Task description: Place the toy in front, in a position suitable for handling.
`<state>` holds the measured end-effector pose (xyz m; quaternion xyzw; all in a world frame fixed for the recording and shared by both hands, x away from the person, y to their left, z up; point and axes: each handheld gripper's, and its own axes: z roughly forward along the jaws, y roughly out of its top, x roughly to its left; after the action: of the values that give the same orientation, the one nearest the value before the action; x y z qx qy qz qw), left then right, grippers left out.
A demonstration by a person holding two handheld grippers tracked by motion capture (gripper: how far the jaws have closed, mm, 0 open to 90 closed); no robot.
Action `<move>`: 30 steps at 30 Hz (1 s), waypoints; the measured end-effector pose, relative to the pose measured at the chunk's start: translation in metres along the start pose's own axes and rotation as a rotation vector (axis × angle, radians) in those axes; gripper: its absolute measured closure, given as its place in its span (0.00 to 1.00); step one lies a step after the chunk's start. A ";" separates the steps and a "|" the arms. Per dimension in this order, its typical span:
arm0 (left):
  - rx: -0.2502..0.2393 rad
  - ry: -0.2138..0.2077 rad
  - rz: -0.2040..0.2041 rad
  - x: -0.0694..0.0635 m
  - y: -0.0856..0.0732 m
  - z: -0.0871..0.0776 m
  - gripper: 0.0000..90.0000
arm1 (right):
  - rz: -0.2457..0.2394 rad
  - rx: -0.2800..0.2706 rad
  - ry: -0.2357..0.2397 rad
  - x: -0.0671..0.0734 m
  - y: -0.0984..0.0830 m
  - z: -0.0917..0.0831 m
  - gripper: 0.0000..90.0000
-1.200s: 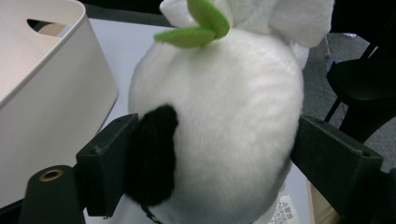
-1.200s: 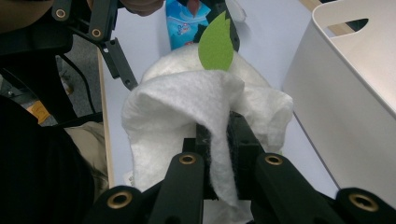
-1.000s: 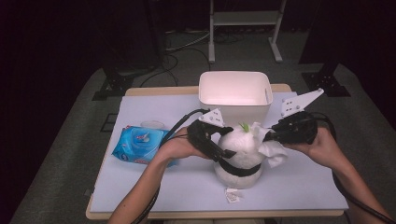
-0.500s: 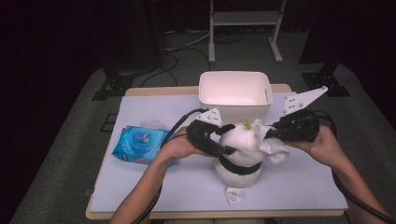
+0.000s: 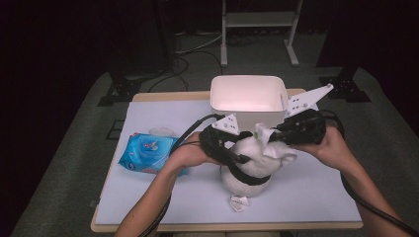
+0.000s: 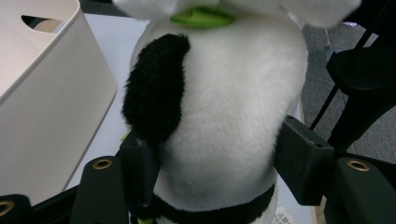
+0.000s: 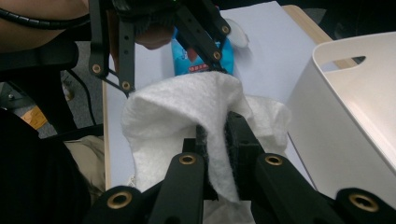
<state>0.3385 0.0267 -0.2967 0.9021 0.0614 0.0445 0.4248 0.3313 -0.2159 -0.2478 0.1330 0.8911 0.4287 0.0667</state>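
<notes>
The left gripper (image 5: 236, 155) has just been closing and now clasps the stuffed toy (image 5: 249, 165) round its middle, both pads pressed into the plush. The right gripper (image 5: 276, 136) is pinched tight on a white wipe (image 7: 187, 112) at the toy's top.

Just beyond both grippers stands the white bin (image 5: 247, 96), its wall close behind the toy. To the outer side of the left gripper lies the blue wipes pack (image 5: 148, 153). Bare table (image 5: 306, 192) lies open below and outward of the right gripper, toward the near edge.

The toy is white plush with a black patch, a black band low on its body and a green bit at the neck. It stands upright between the grippers, long axis vertical, base on the table.
</notes>
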 end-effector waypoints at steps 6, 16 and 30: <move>-0.002 -0.015 0.000 0.000 0.000 0.005 0.40 | -0.011 0.044 -0.003 0.002 0.004 0.004 0.94; -0.036 -0.031 -0.019 0.001 -0.007 0.009 0.29 | 0.008 0.063 -0.006 -0.001 -0.010 0.001 0.94; 0.013 -0.066 -0.074 0.006 -0.034 0.031 0.21 | 0.054 0.048 -0.006 -0.005 -0.034 -0.013 0.94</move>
<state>0.3462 0.0259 -0.3426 0.9030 0.0809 -0.0012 0.4220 0.3269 -0.2468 -0.2660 0.1600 0.8971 0.4083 0.0545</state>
